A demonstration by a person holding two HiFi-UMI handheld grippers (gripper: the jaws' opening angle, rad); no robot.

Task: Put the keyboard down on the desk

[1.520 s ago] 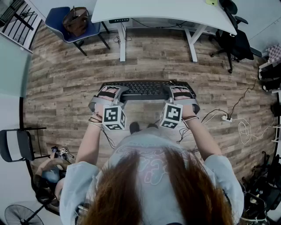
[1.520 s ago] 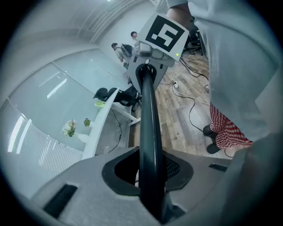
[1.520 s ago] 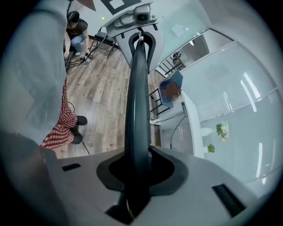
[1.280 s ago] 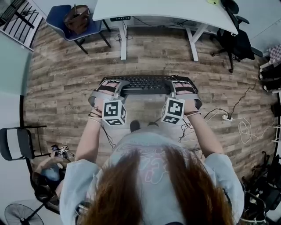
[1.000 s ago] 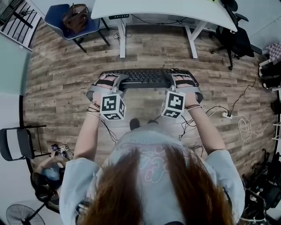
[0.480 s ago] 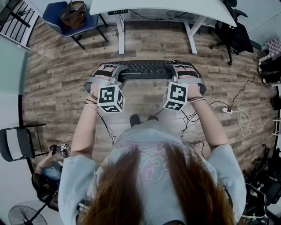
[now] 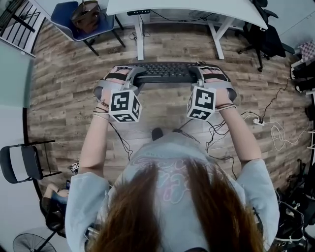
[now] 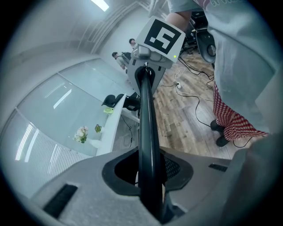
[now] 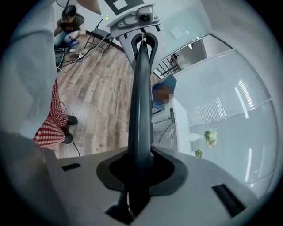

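Observation:
A black keyboard (image 7: pixel 165 72) hangs in the air over the wood floor, held level at both ends. My left gripper (image 7: pixel 129 75) is shut on its left end and my right gripper (image 7: pixel 201 74) is shut on its right end. The white desk (image 7: pixel 197 9) stands just beyond it at the top of the head view. In the left gripper view the keyboard (image 8: pixel 147 128) runs edge-on from the left gripper (image 8: pixel 149 178) to the other gripper's marker cube. The right gripper view shows the keyboard (image 9: pixel 140 101) the same way, clamped in the right gripper (image 9: pixel 139 174), with the desk (image 9: pixel 182 128) to its right.
A blue chair with a brown bag (image 7: pixel 83 19) stands left of the desk, a black office chair (image 7: pixel 266 37) at its right. Cables and a power strip (image 7: pixel 263 125) lie on the floor at right. A folding chair (image 7: pixel 22 162) and a seated person (image 7: pixel 54 197) are at lower left.
Both grippers have carried the keyboard up the head view, toward the desk, and higher off the floor. The grip on both ends is unchanged.

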